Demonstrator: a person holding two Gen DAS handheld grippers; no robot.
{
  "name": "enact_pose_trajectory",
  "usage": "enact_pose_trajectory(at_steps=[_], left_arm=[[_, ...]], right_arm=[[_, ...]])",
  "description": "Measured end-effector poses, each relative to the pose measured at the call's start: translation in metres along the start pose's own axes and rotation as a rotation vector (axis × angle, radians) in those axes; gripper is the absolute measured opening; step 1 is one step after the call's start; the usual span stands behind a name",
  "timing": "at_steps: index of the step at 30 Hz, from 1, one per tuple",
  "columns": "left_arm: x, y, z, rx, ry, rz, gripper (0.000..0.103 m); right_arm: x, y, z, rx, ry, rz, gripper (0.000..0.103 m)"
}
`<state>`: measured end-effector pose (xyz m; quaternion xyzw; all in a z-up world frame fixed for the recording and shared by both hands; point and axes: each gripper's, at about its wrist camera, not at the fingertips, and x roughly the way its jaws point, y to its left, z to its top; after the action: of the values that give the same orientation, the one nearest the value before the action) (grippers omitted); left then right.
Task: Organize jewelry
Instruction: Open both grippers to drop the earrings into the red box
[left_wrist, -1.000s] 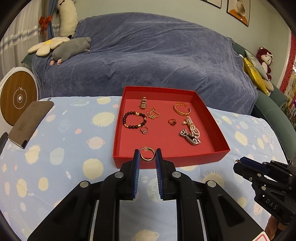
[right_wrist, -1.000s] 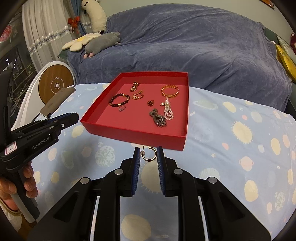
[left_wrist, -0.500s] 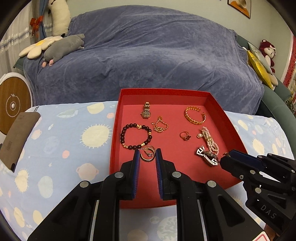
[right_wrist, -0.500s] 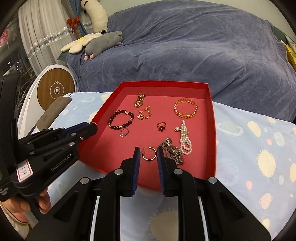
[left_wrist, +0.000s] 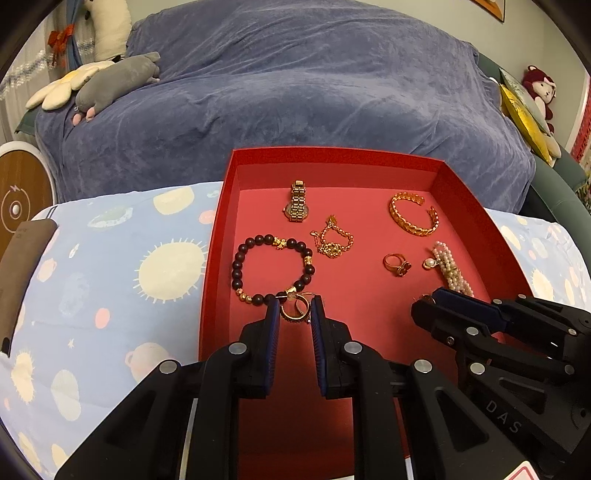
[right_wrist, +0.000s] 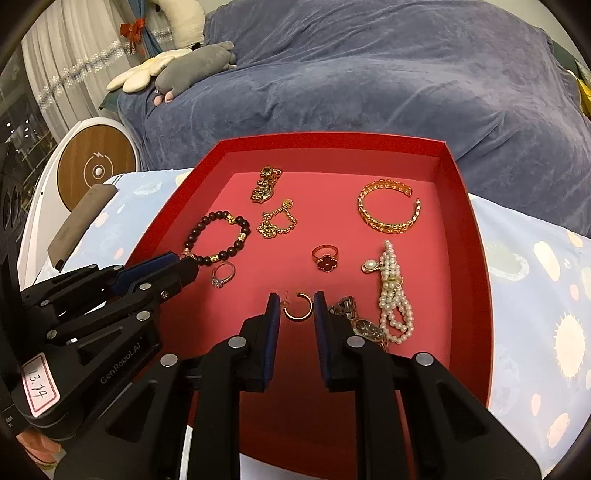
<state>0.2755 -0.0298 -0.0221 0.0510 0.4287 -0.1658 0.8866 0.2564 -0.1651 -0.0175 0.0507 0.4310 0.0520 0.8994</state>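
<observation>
Each gripper was clamped on a gold hoop earring over the red tray (right_wrist: 476, 236) — the left gripper (left_wrist: 294, 314) near the beaded bracelet (left_wrist: 273, 269), the right gripper (right_wrist: 295, 312) beside the pearl strand (right_wrist: 393, 291). The placing step looked underway — lowering and releasing would come next.

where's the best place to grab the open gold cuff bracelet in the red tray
Probably the solid braided back of the open gold cuff bracelet, from straight above with one finger inside the loop and one outside. It lies flat on the red tray, its gap facing the far right corner.
</observation>
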Motion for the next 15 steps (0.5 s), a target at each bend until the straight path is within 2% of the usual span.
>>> enact_pose_trajectory(at_steps=[4, 8, 10, 15], left_arm=[[0.002, 0.0, -0.001, 0.007, -0.004, 0.015, 0.019], [-0.006, 0.008, 0.005, -0.03, -0.024, -0.001, 0.035], [-0.015, 0.012, 0.01, -0.047, -0.043, -0.004, 0.037], [-0.047, 0.025, 0.017, -0.098, -0.076, -0.011, 0.038]], right_arm=[[0.004, -0.003, 0.0, 0.003, 0.0, -0.001, 0.019], [-0.01, -0.005, 0.003, 0.005, -0.032, -0.01, 0.02], [-0.024, -0.009, 0.004, 0.015, -0.051, -0.006, 0.021], [-0.069, -0.018, -0.003, 0.038, -0.094, -0.012, 0.032]])
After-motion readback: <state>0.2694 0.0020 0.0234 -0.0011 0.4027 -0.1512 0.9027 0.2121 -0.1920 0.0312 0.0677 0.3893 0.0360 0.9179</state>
